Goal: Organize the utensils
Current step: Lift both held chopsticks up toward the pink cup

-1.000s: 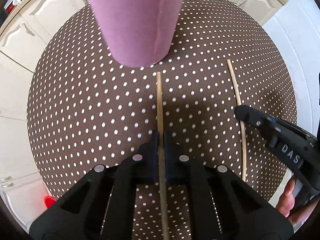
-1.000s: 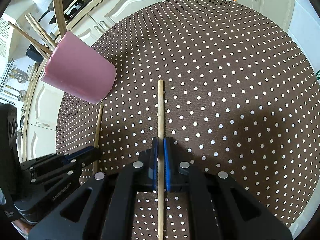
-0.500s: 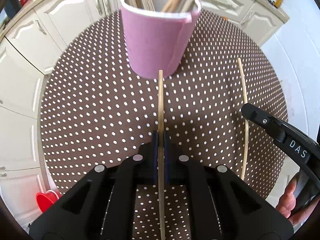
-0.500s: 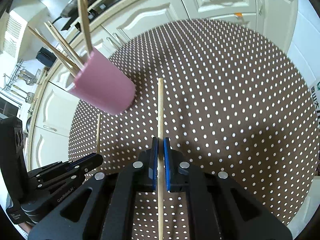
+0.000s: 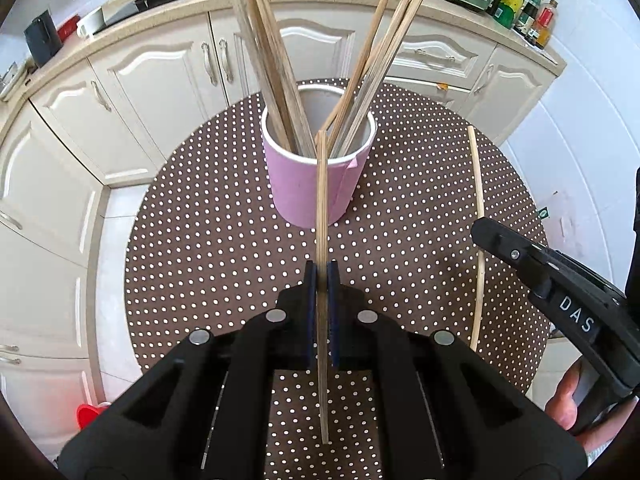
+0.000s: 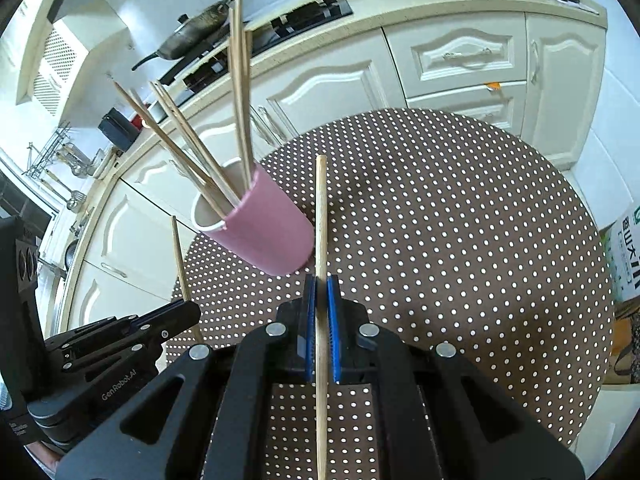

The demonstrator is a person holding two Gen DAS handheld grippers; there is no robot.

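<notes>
Chopsticks first: a bunch stands loose in the pink cup [image 5: 316,184], fanning out over its rim, some leaning left, some right. Two more are off the table, one per gripper.

Round table [image 5: 224,248], brown cloth w/ white dots, carries everything. Cream kitchen cabinets [image 5: 140,80] curve round behind its far edge.

The cup sits upright near the table's far edge, roughly mid-width in the left wrist view; white inside, seam strip down the front.

Left gripper [image 5: 321,276]: clenched on a chopstick [image 5: 321,200], blue pads pressing both sides. Stick runs straight fwd between the jaws, far tip crossing in front of the cup's rim, near end sticking out back past the pads. Clear of the cloth.

Right gripper [image 6: 321,286]: also clamped tight, holding its own chopstick [image 6: 321,216] the same way, lengthwise between the pads. Tip points past the right side of the cup, just beside its wall in view; can't tell if touching. The cup is to the left of this stick.

Each gripper shows at the edge of the other's view, with a bit of hand [image 5: 568,400] under the right one.
</notes>
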